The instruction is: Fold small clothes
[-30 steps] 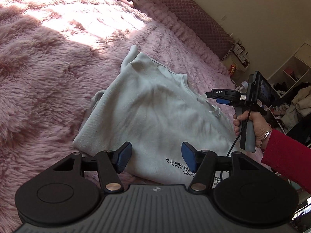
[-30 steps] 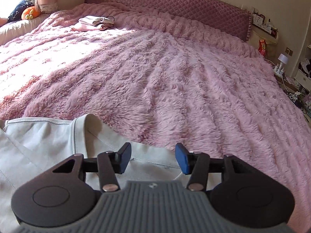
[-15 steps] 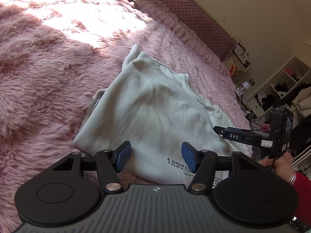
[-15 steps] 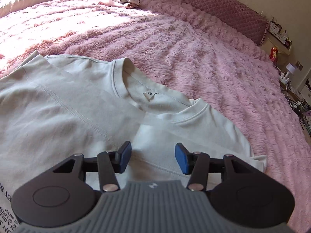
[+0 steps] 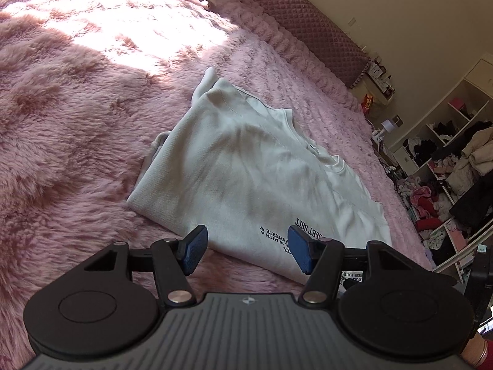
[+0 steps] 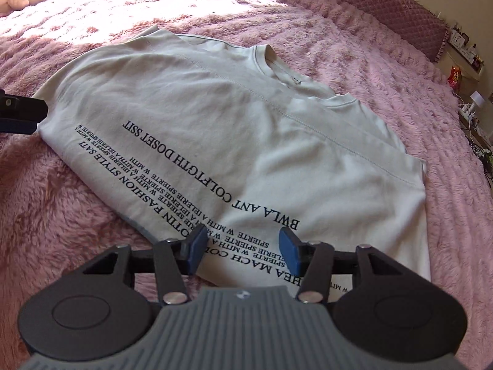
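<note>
A pale cotton T-shirt (image 6: pixel 246 141) with black serif lettering lies partly folded on a shaggy pink fleece bedspread (image 5: pixel 77 123). The left gripper (image 5: pixel 246 248) and right gripper (image 6: pixel 242 251) hover over its near edge — blue ribbed pads apart, gripping nothing.

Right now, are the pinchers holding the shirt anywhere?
No. Both the left gripper and the right gripper are open above the white shirt, holding nothing.
</note>
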Available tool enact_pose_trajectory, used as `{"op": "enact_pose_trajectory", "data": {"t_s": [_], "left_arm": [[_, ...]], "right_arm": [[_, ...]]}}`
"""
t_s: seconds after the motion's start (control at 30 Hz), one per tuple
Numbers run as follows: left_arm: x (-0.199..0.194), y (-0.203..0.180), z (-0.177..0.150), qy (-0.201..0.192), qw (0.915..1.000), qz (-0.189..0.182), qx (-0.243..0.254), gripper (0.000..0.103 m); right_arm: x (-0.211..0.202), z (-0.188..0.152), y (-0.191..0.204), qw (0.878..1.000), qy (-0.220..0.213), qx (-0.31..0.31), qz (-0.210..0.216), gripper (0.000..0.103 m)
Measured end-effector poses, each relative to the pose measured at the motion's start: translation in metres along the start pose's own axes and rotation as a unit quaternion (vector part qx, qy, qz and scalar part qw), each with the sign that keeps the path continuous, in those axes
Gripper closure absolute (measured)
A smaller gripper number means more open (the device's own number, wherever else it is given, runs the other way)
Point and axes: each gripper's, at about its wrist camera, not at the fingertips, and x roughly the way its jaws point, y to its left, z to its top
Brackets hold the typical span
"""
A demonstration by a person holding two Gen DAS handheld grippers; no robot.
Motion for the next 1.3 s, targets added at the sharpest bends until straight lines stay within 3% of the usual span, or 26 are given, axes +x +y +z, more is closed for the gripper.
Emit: {"op": "enact_pose_trajectory", "data": {"t_s": [0.2, 0.4, 0.67, 0.83, 1.0, 1.17, 1.3], "left_arm": [[-0.018, -0.006, 0.002, -0.011, 0.9998, 0.004, 0.015, 0.034], [-0.033, -0.021, 0.009, -0.014, 0.9969, 0.032, 0.07, 0.034], [-0.037, -0.02, 0.01, -0.01, 0.9959, 0.04, 0.08, 0.034], [-0.037, -0.014, 0.017, -0.003, 0.9956, 0.039, 0.085, 0.034], [-0.034, 0.022, 0.039, -0.001, 0.9998, -0.019, 0.011, 0.034], [-0.02, 0.065, 0.068, -0.013, 0.9973, -0.041, -0.059, 0.034], [0.004, 0.091, 0.086, -0.002, 0.9932, -0.053, -0.104, 0.034]], "right_arm": [[-0.004, -0.013, 0.011, 1.0, 0.008, -0.005, -0.006, 0.054], [-0.013, -0.006, 0.01, 1.0, 0.008, 0.01, -0.014, 0.053], [-0.059, 0.008, 0.034, 0.997, -0.075, 0.005, 0.005, 0.045], [-0.073, 0.004, 0.079, 0.987, -0.14, -0.082, -0.004, 0.042], [-0.069, -0.001, 0.12, 0.975, -0.163, -0.151, 0.002, 0.042], [-0.055, 0.009, 0.156, 0.966, -0.183, -0.185, 0.003, 0.038], [-0.033, 0.018, 0.183, 0.955, -0.188, -0.228, -0.023, 0.038]]}}
